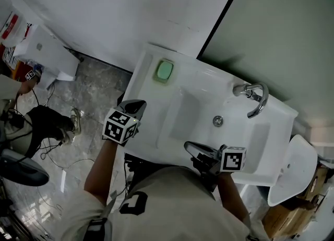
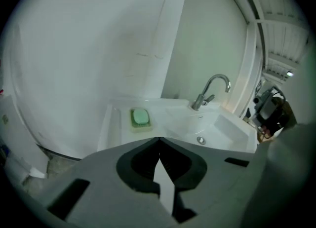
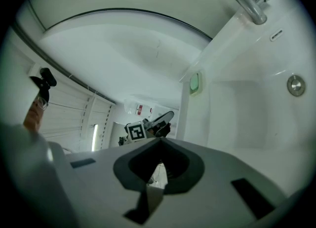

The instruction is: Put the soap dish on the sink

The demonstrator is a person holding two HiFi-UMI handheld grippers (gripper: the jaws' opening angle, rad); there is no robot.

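Head view: soap dish [image 1: 165, 71] on sink [image 1: 143, 81], beyond clenched empty left tongs [image 1: 136, 105] and right tongs [image 1: 191, 146].

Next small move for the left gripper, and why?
Probably just draw the left gripper back from the white ceramic sink: the pale rectangular soap dish with green soap already sits flat on its corner ledge; both this and the right gripper are shut, empty.

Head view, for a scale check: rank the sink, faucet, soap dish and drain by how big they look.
1. Sink
2. Faucet, larger in span but thin, so close to the dish
3. Soap dish
4. Drain
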